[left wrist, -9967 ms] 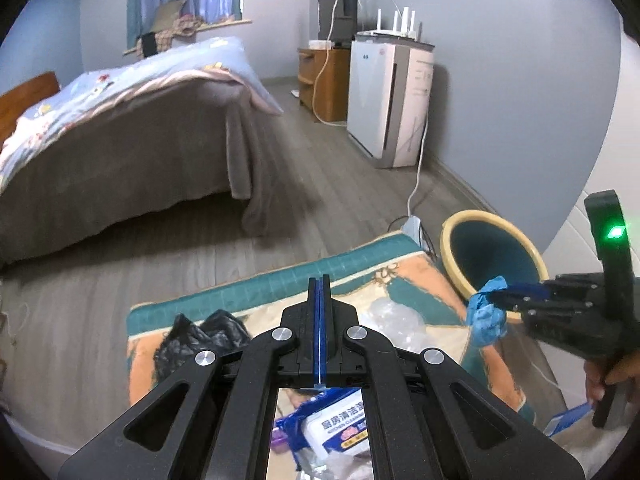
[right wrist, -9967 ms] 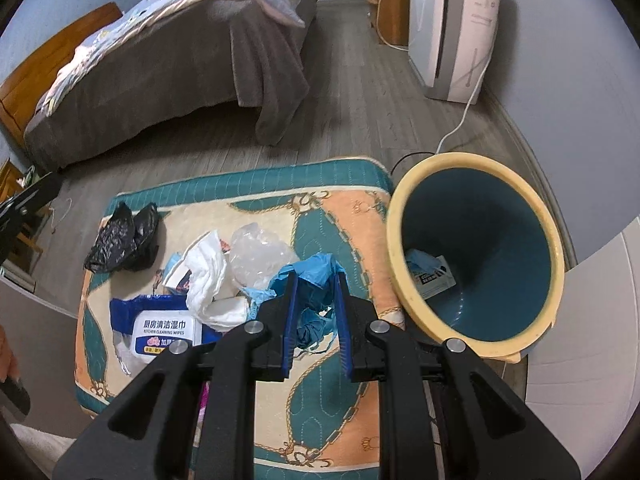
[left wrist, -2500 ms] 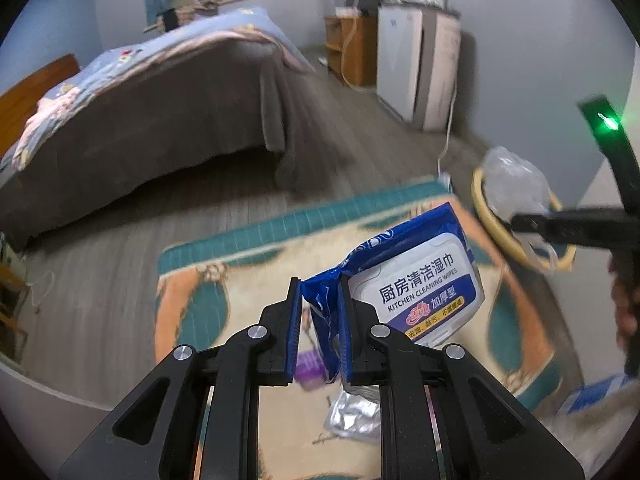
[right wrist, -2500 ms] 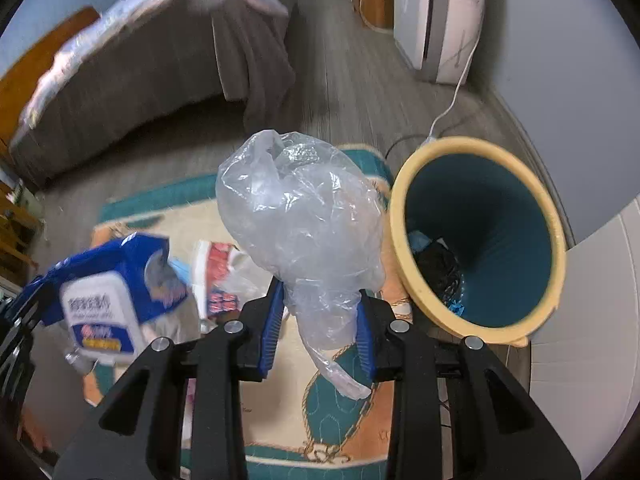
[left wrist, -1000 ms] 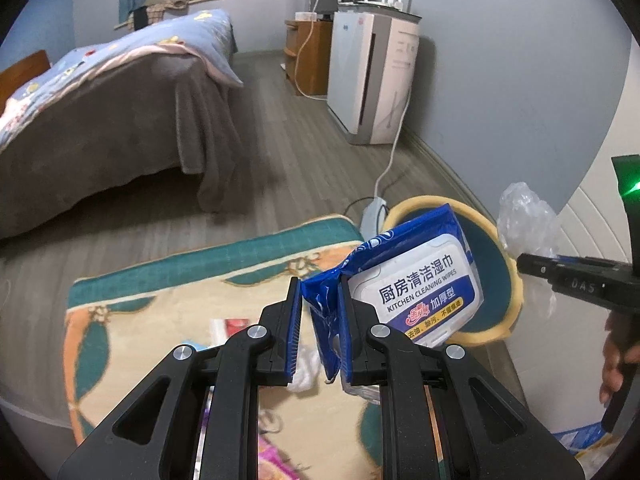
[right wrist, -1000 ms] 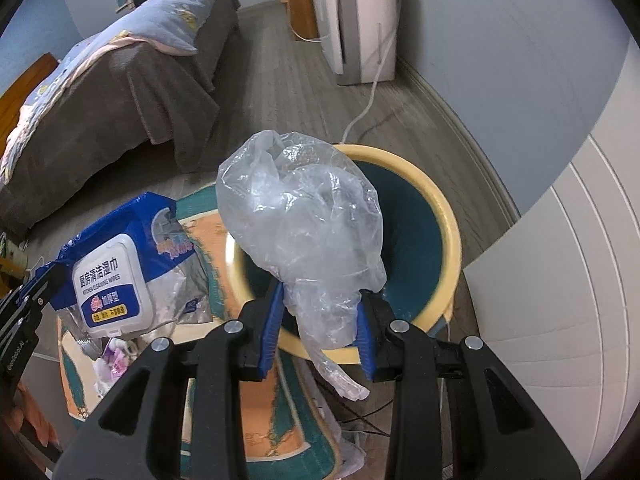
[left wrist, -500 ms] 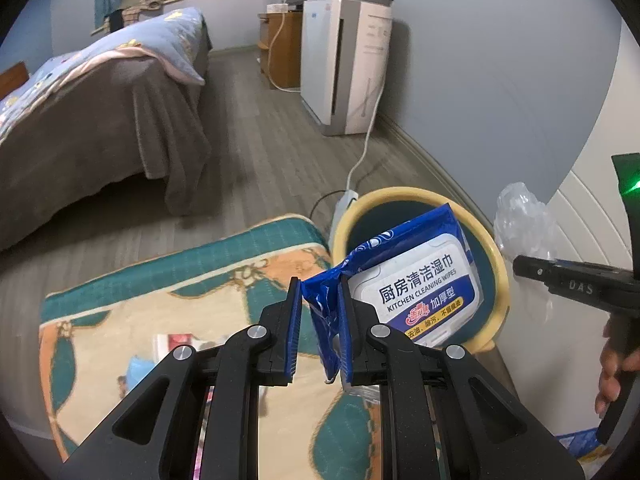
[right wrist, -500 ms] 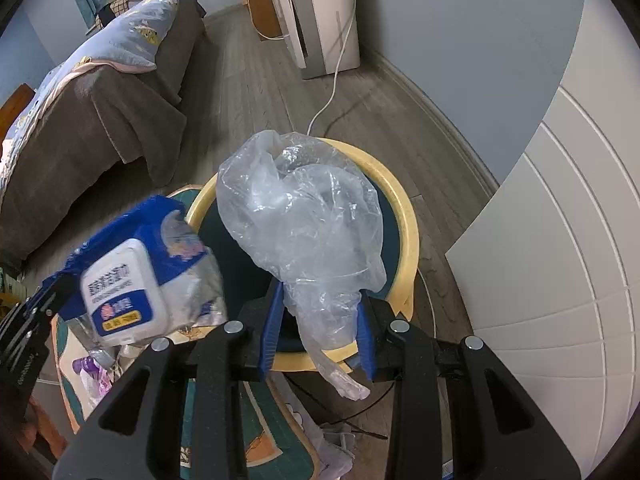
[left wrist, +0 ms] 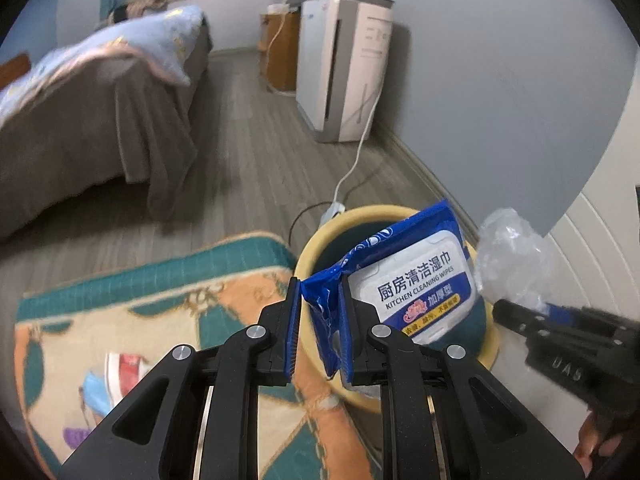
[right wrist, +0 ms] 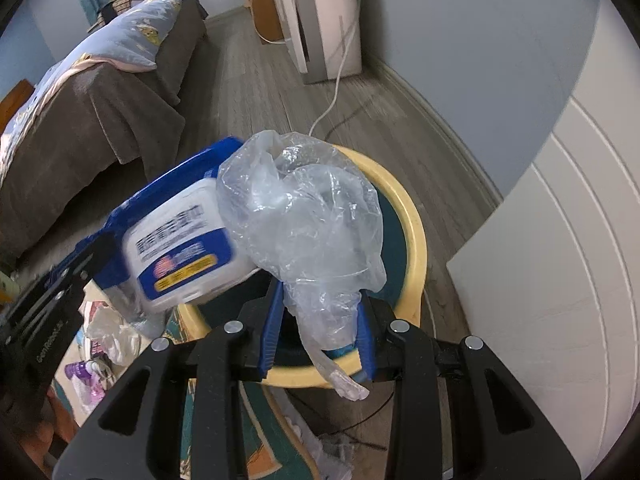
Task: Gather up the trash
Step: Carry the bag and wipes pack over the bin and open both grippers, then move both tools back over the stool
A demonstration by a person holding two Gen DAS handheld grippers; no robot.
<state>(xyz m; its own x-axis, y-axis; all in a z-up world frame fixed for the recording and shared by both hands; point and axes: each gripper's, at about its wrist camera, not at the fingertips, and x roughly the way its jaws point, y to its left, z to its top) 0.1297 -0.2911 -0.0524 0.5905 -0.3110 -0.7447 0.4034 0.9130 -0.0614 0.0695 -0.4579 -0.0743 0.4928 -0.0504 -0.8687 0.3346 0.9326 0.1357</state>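
**Both grippers loaded over the bin**

The left gripper [left wrist: 320,320] pinches a blue wipes pack [left wrist: 416,280] by its edge, jaws narrowly parted. The right gripper [right wrist: 318,332] clamps a crumpled clear plastic bag [right wrist: 304,216]. Both hang above the yellow-rimmed bin [right wrist: 416,248].

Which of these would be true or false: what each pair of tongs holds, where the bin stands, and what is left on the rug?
1. The left tongs grip a blue wipes pack. True.
2. The right tongs are empty. False: they pinch a clear plastic bag.
3. The yellow bin stands on the bed. False: it stands on the floor beside the rug.
4. Some litter lies on the rug. True.
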